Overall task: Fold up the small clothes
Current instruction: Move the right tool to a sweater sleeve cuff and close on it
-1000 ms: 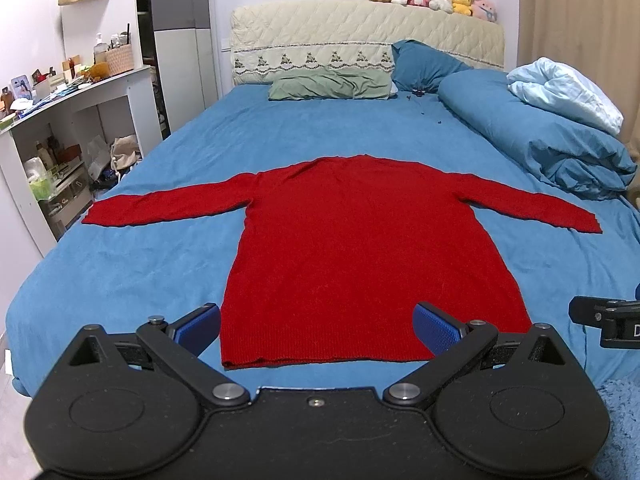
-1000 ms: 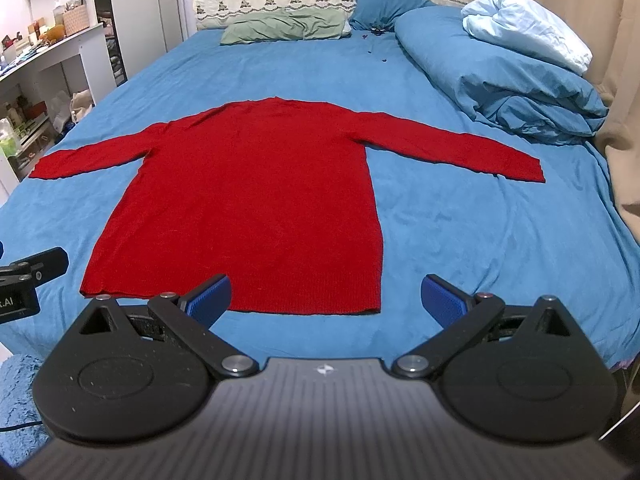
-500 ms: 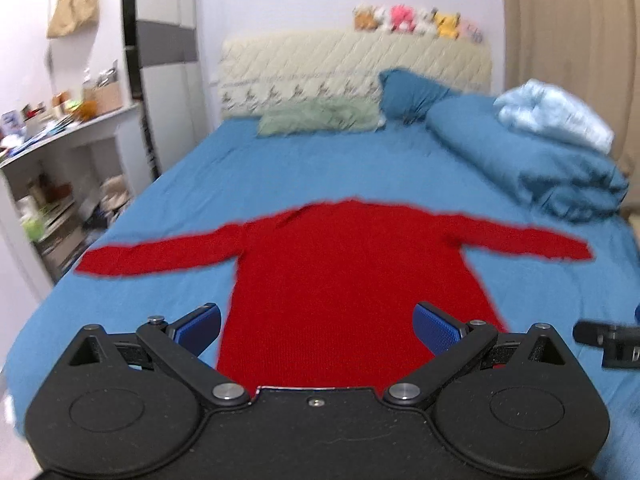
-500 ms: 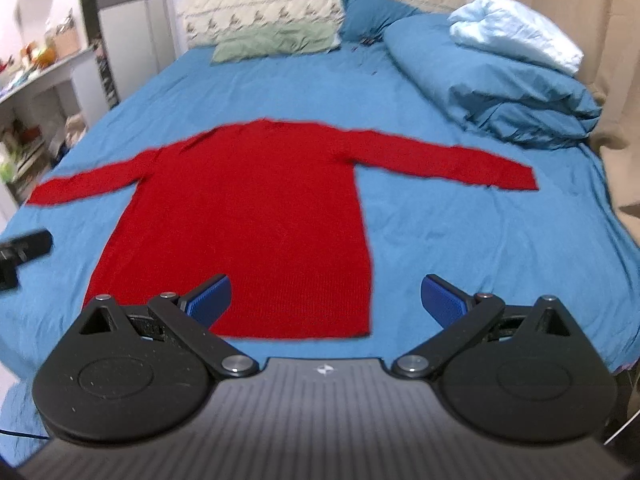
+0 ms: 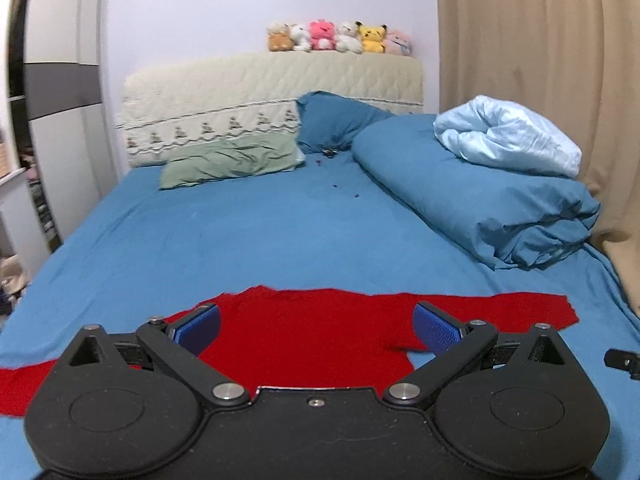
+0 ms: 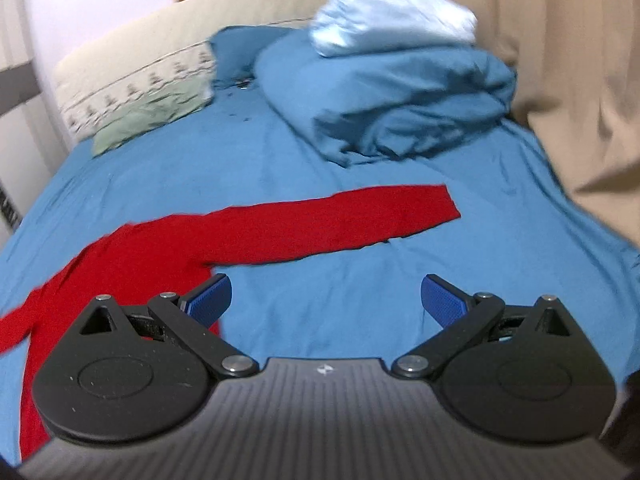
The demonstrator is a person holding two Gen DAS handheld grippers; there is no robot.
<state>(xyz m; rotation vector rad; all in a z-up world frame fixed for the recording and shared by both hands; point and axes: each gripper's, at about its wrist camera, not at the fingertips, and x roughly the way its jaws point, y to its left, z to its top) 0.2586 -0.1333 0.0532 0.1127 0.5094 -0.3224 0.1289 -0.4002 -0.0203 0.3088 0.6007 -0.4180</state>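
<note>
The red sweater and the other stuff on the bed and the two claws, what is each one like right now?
Red sweater: spread flat, sleeves out, not folded.
Left claw: open, empty.
Right claw: open, empty.
Blue duvet: rolled up at the bed's side.
Pale blue blanket: bundled on the duvet.
Green pillow: lying flat, wrinkled.
</note>
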